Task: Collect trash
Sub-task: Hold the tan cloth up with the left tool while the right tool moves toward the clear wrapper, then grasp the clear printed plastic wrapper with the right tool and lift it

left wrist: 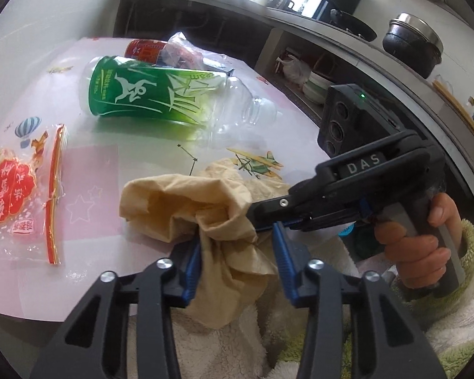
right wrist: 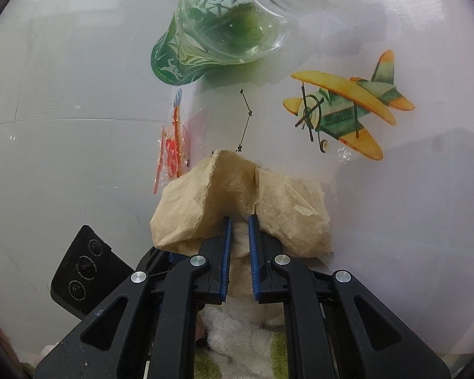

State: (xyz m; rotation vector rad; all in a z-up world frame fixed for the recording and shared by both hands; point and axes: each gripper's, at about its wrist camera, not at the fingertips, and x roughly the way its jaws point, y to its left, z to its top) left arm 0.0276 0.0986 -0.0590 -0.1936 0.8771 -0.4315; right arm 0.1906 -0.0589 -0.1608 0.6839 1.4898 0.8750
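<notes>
- Left wrist view, far left: the red snack wrapper (left wrist: 11, 189) lies flat on the table (left wrist: 117, 164), well apart from both grippers. Flat, slick film gives fingers little to catch, so it may slide rather than lift.
- Further right, the green-labelled bottle (left wrist: 148, 94) lies on its side with a red can (left wrist: 145, 51) and a clear bag (left wrist: 186, 49) behind it. A careless sweep could set the bottle rolling toward the table's edge.
- At centre, the crumpled tan paper (left wrist: 180, 211) hangs over the near table edge. The left gripper (left wrist: 237, 252) has its jaws partly apart around the lower tail, and only the left pad seems to touch it, so it probably carries nothing.
- To the right, the right gripper (left wrist: 252, 213) reaches in sideways with its jaws nearly closed, pinching a fold of the paper; the right wrist view confirms this.
- Thin paper pinched at one fold can tear or slip out, dropping onto the fluffy garment (left wrist: 224, 341) below.
- With both tools crowding one wad, their fingers may knock together.
</notes>
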